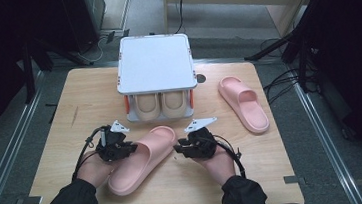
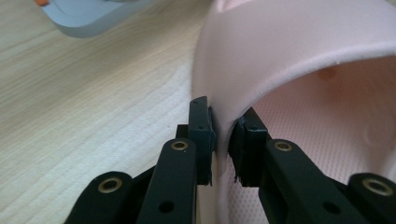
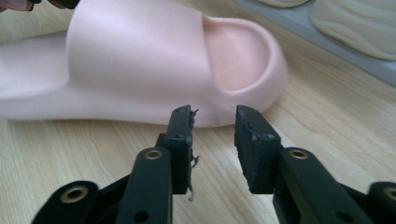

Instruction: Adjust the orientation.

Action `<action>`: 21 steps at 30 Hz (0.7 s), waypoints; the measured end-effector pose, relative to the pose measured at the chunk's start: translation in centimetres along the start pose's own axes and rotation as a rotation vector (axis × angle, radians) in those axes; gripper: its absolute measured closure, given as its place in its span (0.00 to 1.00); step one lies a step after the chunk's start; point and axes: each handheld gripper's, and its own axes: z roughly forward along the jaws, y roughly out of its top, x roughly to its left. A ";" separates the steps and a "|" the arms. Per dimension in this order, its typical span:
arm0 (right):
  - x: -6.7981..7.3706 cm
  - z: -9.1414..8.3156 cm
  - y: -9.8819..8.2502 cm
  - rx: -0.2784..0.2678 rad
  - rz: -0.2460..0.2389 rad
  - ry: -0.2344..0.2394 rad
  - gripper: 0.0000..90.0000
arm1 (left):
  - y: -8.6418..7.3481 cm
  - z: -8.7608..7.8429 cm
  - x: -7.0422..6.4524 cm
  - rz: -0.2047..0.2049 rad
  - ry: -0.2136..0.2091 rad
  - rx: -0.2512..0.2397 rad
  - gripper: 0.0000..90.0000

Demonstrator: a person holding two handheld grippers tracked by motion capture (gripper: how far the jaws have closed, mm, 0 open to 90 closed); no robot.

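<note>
A pink slipper [image 1: 142,161] lies slantwise on the wooden table [image 1: 69,107], toe toward the rack. My left gripper [image 1: 123,150] is at its left side. In the left gripper view the jaws [image 2: 223,140] pinch the edge of the slipper's strap [image 2: 299,42], one pad outside and one inside. My right gripper [image 1: 181,148] sits just right of the slipper. Its jaws [image 3: 212,135] stand apart, low over the table, with nothing between them, pointing at the slipper's side [image 3: 140,56] a short way off. A second pink slipper [image 1: 243,103] lies at the right.
A white-topped shoe rack [image 1: 155,67] stands at the table's back middle. A beige pair [image 1: 161,104] is on its lower shelf, also seen in the right gripper view [image 3: 355,23]. The rack's base corner [image 2: 93,18] lies beyond the left gripper.
</note>
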 end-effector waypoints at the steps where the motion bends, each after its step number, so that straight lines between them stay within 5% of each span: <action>1: 0.1 0.1 0.0 0.003 -0.001 0.000 0.77 | -0.1 0.0 -0.1 0.005 -0.011 0.003 0.86; 5: 0.5 0.6 -0.1 0.023 -0.011 0.003 0.81 | -0.3 -0.2 -0.3 0.032 -0.022 0.007 0.81; 10: 0.6 0.6 -0.1 0.024 -0.004 -0.003 0.86 | -0.5 -2.2 0.4 0.016 -0.114 -0.064 0.76; 14: 0.7 0.7 -0.1 0.026 0.012 0.005 0.89 | -1.0 -3.5 1.7 -0.012 -0.136 -0.080 0.84; 21: 1.4 1.4 0.0 0.041 -0.006 0.020 0.92 | -1.5 -2.2 3.3 -0.038 -0.110 -0.011 0.88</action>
